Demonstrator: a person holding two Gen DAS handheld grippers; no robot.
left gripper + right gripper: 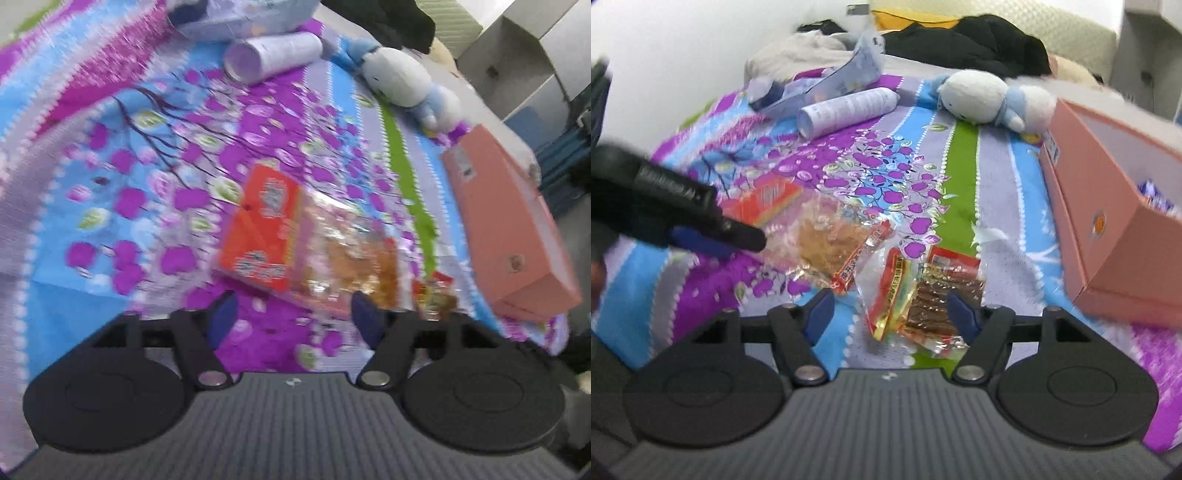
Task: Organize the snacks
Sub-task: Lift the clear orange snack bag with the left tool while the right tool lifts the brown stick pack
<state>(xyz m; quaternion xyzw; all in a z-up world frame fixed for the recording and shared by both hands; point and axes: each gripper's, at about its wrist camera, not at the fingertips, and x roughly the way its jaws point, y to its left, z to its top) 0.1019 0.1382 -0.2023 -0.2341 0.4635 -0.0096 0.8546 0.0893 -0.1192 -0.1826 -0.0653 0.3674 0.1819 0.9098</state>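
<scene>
Across the purple-and-blue floral bedspread (871, 173) lay crinkly clear-and-orange snack packets (831, 240) beside an open pink cardboard box (1108, 206); my left tool (293, 317) and right tool (892, 314) were both spread, pinching nothing.

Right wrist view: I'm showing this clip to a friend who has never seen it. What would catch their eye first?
Probably the loud purple, blue and green floral bedspread filling the frame, with crinkly snack packets lying just ahead of the open right gripper. Next, the open pink box at the right edge, and the white and blue plush toy lying behind it.
</scene>
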